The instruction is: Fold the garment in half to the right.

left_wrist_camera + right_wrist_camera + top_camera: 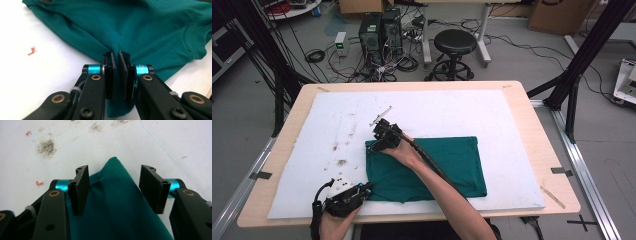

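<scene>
A dark green shirt (437, 165) lies folded flat on the white board (437, 107). At its near left corner my left gripper (368, 189) is shut on a pinch of the fabric; in the left gripper view the shirt (140, 27) runs up between the nearly touching pads of that gripper (116, 53). My right gripper (376, 142) hovers over the far left corner. In the right gripper view its jaws (115, 168) stand apart, with the pointed corner of the shirt (117, 202) between them and touching neither pad.
The board covers a wooden table (532, 115) and bears dark smudges (341, 162) left of the shirt. A thin metal strip (381, 117) lies beyond the right gripper. Past the table stand a black stool (455, 42), computer towers (379, 30) and black frame posts (572, 75).
</scene>
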Action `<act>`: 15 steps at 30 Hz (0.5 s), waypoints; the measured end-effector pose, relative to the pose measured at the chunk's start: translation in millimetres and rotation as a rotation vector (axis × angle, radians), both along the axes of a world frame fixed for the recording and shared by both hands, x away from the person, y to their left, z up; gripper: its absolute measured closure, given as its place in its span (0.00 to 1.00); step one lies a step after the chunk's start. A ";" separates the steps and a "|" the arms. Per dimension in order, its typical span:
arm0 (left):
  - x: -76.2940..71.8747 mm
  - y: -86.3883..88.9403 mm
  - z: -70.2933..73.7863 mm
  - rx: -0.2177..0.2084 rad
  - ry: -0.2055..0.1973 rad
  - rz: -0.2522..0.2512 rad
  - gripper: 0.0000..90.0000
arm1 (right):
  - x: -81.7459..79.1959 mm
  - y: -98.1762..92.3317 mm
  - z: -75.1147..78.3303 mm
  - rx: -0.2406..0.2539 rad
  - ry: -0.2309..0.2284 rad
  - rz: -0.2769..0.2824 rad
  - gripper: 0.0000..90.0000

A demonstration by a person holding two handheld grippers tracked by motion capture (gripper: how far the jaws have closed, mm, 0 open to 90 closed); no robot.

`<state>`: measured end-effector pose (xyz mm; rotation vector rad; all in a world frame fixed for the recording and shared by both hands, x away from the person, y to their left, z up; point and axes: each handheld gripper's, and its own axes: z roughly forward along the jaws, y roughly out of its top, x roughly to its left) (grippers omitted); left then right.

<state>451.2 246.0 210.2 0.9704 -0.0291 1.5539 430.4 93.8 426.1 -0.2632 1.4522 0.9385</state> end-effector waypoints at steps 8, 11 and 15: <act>0.2 0.1 0.0 0.001 -0.002 0.000 0.93 | 4.4 9.0 4.2 -0.030 -0.010 -0.021 0.50; 0.2 0.3 0.1 0.002 -0.001 -0.003 0.93 | 3.5 11.2 2.7 -0.029 -0.016 -0.036 0.51; 0.2 0.1 -0.1 0.002 -0.002 0.000 0.93 | 3.6 11.7 2.3 -0.026 -0.017 -0.036 0.51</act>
